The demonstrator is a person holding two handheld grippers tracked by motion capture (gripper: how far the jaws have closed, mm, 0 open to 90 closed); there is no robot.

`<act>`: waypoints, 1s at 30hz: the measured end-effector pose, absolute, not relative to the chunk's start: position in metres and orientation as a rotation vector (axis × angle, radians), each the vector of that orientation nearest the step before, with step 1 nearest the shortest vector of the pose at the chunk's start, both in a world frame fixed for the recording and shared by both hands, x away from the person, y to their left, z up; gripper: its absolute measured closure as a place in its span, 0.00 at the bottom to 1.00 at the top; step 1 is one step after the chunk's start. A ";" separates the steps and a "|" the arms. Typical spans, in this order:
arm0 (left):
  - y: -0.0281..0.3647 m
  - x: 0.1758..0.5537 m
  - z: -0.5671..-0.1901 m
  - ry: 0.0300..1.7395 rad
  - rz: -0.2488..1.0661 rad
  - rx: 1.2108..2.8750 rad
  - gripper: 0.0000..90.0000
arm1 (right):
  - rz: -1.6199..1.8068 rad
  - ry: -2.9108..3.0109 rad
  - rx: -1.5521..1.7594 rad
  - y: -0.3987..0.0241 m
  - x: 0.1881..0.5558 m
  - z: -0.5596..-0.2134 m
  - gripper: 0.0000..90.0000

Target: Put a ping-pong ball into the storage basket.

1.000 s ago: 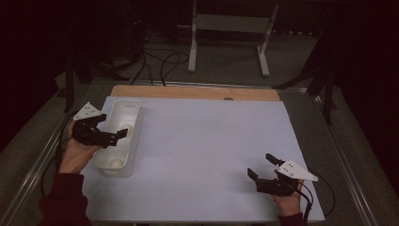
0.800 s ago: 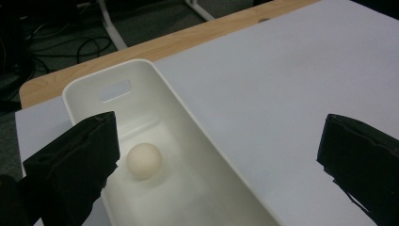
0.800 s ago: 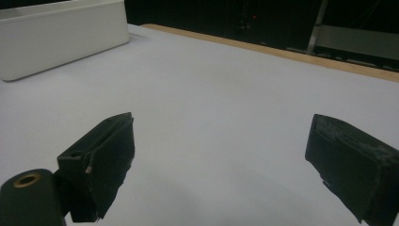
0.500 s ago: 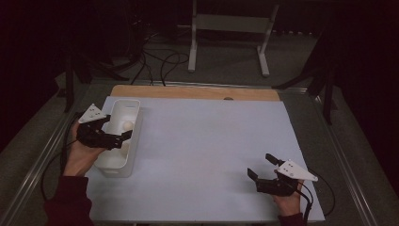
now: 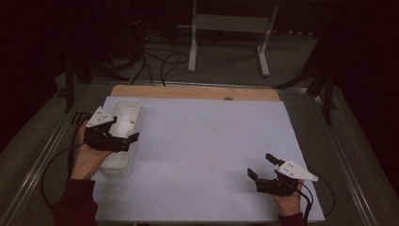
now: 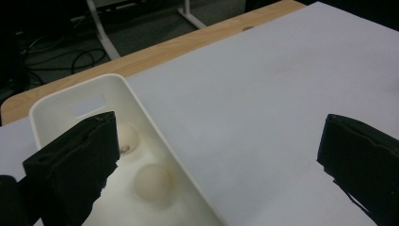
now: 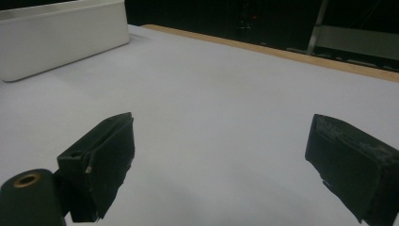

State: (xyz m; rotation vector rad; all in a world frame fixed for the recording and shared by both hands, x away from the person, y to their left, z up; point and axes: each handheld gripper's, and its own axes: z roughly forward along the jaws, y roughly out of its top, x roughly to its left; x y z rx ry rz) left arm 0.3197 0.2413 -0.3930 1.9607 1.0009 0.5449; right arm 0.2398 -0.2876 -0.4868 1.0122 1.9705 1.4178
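Observation:
A white bin point(image 5: 128, 109) stands on the left side of the white sheet point(image 5: 207, 141). Inside it lie two pale balls point(image 6: 152, 181), the second ball point(image 6: 127, 139) nearer the handle end. My left gripper point(image 5: 128, 137) hovers open over the bin's near half. In the left gripper view its jaws stand wide apart, one above the bin point(image 6: 56, 101) and one above the sheet, with nothing between them. My right gripper point(image 5: 261, 166) sits low at the sheet's near right corner, open and empty. The bin point(image 7: 61, 37) shows far off in the right gripper view.
A wooden board edge point(image 5: 197, 92) runs along the far side of the sheet. Beyond it on the floor are a white metal stand point(image 5: 230, 23) and loose cables point(image 5: 160, 61). Metal rails border the table left and right.
My left gripper has shifted slightly right and nearer, further over the bin. The right gripper has stayed where it was.

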 end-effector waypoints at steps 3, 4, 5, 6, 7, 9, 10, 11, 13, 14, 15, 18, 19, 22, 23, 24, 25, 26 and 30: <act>0.238 0.318 -0.395 0.995 0.542 1.952 0.00 | 1.419 1.971 1.013 -0.288 0.240 -0.487 0.09; 0.237 0.317 -0.395 0.994 0.536 1.950 0.00 | 1.420 1.970 1.012 -0.288 0.240 -0.487 0.09; 0.236 0.317 -0.396 0.991 0.534 1.953 0.00 | 1.421 1.970 1.012 -0.288 0.240 -0.487 0.09; 0.234 0.317 -0.397 0.989 0.531 1.953 0.00 | 1.420 1.971 1.012 -0.288 0.240 -0.487 0.09; 0.234 0.317 -0.397 0.989 0.531 1.953 0.00 | 1.420 1.971 1.012 -0.288 0.240 -0.487 0.09; 0.229 0.316 -0.400 0.982 0.517 1.960 0.00 | 1.418 1.971 1.012 -0.288 0.240 -0.487 0.09; 0.227 0.316 -0.400 0.980 0.514 1.959 0.00 | 1.418 1.971 1.012 -0.288 0.240 -0.487 0.09; 0.226 0.316 -0.401 0.976 0.513 1.959 0.00 | 1.418 1.971 1.012 -0.288 0.240 -0.487 0.09; 0.224 0.315 -0.402 0.969 0.508 1.956 0.00 | 1.419 1.971 1.013 -0.288 0.240 -0.487 0.09; 0.223 0.315 -0.403 0.969 0.508 1.952 0.00 | 1.419 1.971 1.013 -0.288 0.240 -0.487 0.09; 0.221 0.314 -0.403 0.967 0.506 1.950 0.00 | 1.418 1.971 1.012 -0.288 0.240 -0.487 0.09; 0.218 0.313 -0.406 0.957 0.499 1.949 0.00 | 1.418 1.972 1.012 -0.288 0.240 -0.487 0.09; 0.217 0.313 -0.407 0.956 0.494 1.948 0.00 | 1.418 1.971 1.012 -0.288 0.240 -0.487 0.09; 0.212 0.313 -0.411 0.946 0.484 1.947 0.00 | 1.419 1.971 1.012 -0.288 0.240 -0.486 0.09; 0.211 0.312 -0.412 0.943 0.478 1.944 0.00 | 1.419 1.971 1.013 -0.288 0.240 -0.486 0.09; 0.209 0.312 -0.413 0.938 0.474 1.946 0.00 | 1.419 1.970 1.012 -0.288 0.240 -0.486 0.09; 0.207 0.311 -0.414 0.933 0.474 1.948 0.00 | 1.420 1.970 1.013 -0.288 0.240 -0.486 0.09; 0.205 0.311 -0.415 0.928 0.469 1.946 0.00 | 1.420 1.970 1.012 -0.288 0.240 -0.486 0.09; 0.199 0.307 -0.420 0.902 0.466 1.946 0.00 | 1.419 1.972 1.009 -0.288 0.240 -0.486 0.09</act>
